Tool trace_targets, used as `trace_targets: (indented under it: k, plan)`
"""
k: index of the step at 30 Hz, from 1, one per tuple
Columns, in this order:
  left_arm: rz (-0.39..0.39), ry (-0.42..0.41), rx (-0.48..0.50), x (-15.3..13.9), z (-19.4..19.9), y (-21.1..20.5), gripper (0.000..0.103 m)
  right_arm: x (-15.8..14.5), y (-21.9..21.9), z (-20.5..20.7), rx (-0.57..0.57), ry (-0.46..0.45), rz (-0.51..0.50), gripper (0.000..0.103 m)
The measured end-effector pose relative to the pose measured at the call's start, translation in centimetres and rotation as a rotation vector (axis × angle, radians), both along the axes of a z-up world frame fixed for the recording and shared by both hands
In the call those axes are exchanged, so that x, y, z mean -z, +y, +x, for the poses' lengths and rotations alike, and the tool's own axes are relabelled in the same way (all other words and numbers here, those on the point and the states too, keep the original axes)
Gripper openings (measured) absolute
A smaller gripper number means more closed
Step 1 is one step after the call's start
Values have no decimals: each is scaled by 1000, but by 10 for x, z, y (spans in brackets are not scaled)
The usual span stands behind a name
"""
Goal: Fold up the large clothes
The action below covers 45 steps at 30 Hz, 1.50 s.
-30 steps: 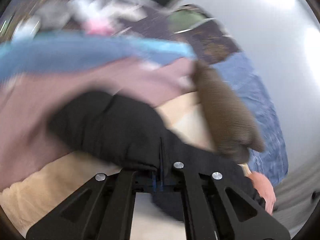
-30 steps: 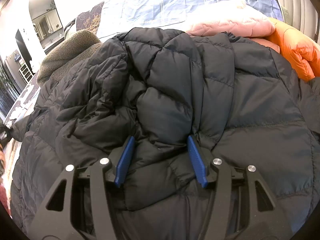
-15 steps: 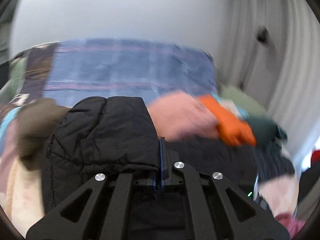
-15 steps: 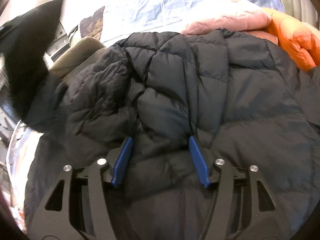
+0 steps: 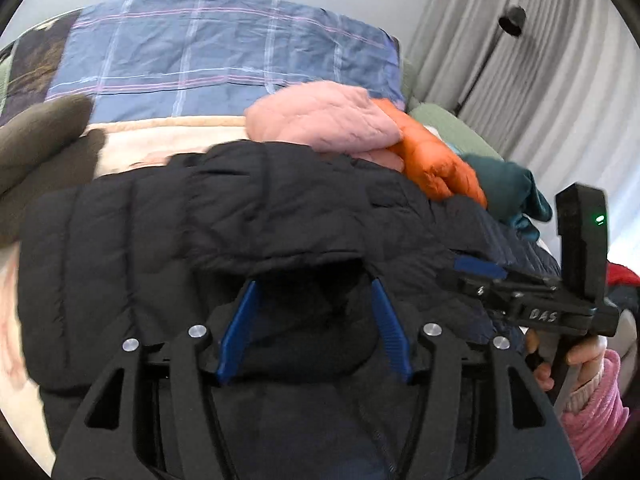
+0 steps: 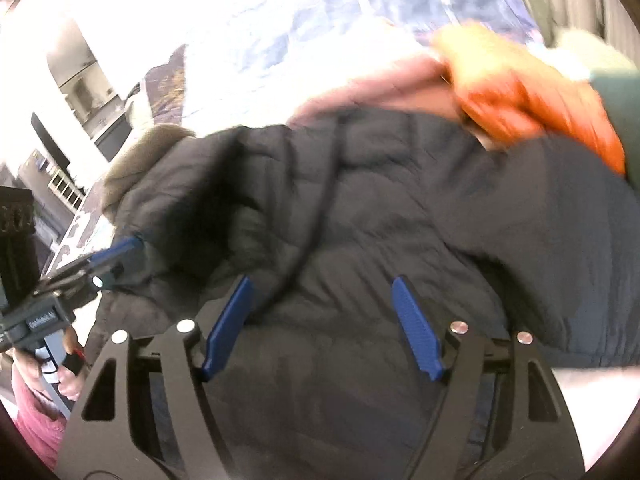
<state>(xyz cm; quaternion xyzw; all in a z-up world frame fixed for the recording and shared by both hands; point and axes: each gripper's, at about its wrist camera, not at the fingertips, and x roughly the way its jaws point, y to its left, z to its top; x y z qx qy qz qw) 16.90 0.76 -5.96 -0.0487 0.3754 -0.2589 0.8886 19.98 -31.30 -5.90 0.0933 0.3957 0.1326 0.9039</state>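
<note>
A black puffer jacket (image 5: pixel 280 216) lies spread on the bed and fills the middle of both views. My left gripper (image 5: pixel 313 284) hovers over its near edge. Its jaws are opening, and a folded-over flap of the jacket sits loosely between the blue pads. My right gripper (image 6: pixel 320 280) is above the jacket's body. Its jaws are also opening, wide apart, with only flat fabric and a dark cord (image 6: pixel 320 216) below them. In the left wrist view the right gripper's fingers (image 5: pixel 476 269) show at the right. In the right wrist view the left gripper's fingers (image 6: pixel 120 249) show at the left.
Behind the jacket lie a pink quilted garment (image 5: pixel 320 120), an orange puffer (image 5: pixel 436 164) and a teal garment (image 5: pixel 508 192). A brown fleece (image 5: pixel 36 136) sits at the left on a cream blanket (image 5: pixel 160 136). Blue plaid bedding (image 5: pixel 224 48) lies beyond, and grey curtains (image 5: pixel 520 60) hang at the right.
My left gripper swung across from the left with the jacket's edge pinched shut, laid it over the body and opened. My right gripper's jaws widened and lifted slightly off the fabric.
</note>
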Motion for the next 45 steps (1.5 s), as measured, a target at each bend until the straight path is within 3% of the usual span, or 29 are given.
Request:
trace_targets:
  k: [4,9,13,14,15,18,21,23,25,27,33,39,42,45]
  plan:
    - [-2,-10,-102,2,-6,27,59,-21,46,-7,-104,-96,-125,75]
    - [40,29,-280,26,2,64,59,-13,120,-11,-249,-176,-368,80]
    - [111,60,-318,56,9,67,59,4,156,9,-161,-249,-622,78]
    - [131,57,-321,62,8,65,59,5,152,13,-127,-253,-628,77]
    - [138,55,-320,65,7,64,59,1,144,15,-75,-256,-607,77]
    - [154,34,-312,66,3,59,62,-14,78,13,94,-194,-312,77]
    - [98,15,-265,65,-1,58,67,0,18,11,103,-40,21,75]
    - [94,0,-249,64,-3,55,71,13,-1,11,102,38,122,65]
    - [94,-15,-231,64,-7,53,72,24,-10,8,94,82,176,64]
    - [107,-23,-241,63,-8,52,76,22,-11,8,88,76,184,65]
    - [83,-12,-238,65,-5,56,77,20,-18,8,89,72,244,68]
    - [97,-11,-220,67,-5,53,77,53,-62,7,145,212,569,69]
    - [99,-5,-228,68,-3,53,77,46,-64,-1,139,200,570,71]
    - [87,1,-240,69,-2,57,77,29,-62,-11,162,144,486,76]
